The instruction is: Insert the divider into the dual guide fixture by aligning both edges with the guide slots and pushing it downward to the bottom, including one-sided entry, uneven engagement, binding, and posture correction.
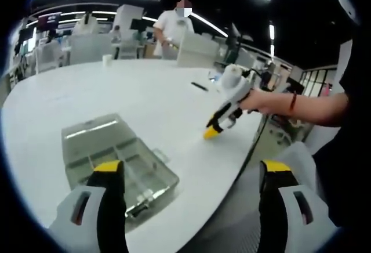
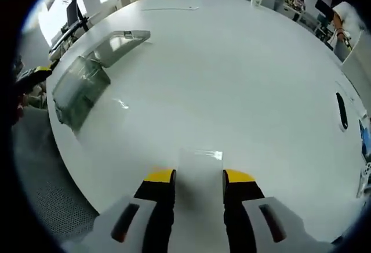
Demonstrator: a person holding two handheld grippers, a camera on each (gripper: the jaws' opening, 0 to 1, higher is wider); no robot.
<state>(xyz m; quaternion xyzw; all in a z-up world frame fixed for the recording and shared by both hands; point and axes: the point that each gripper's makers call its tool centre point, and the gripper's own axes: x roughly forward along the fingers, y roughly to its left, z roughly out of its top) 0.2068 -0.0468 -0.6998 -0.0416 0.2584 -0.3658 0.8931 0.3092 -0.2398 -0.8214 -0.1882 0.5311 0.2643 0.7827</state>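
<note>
The dual guide fixture is a clear plastic box with inner partitions and an open lid, lying on the white table near its front edge. My left gripper is open wide, its left jaw over the box's near side. In the right gripper view the box lies far left. The clear divider lies flat on the table between the jaws of my right gripper, which close on its two side edges. From the left gripper view, a hand holds the right gripper tips-down on the table.
A black pen lies at the table's far right, with another dark item mid-table. A person stands behind the table among chairs and desks. The table's curved edge drops to grey floor.
</note>
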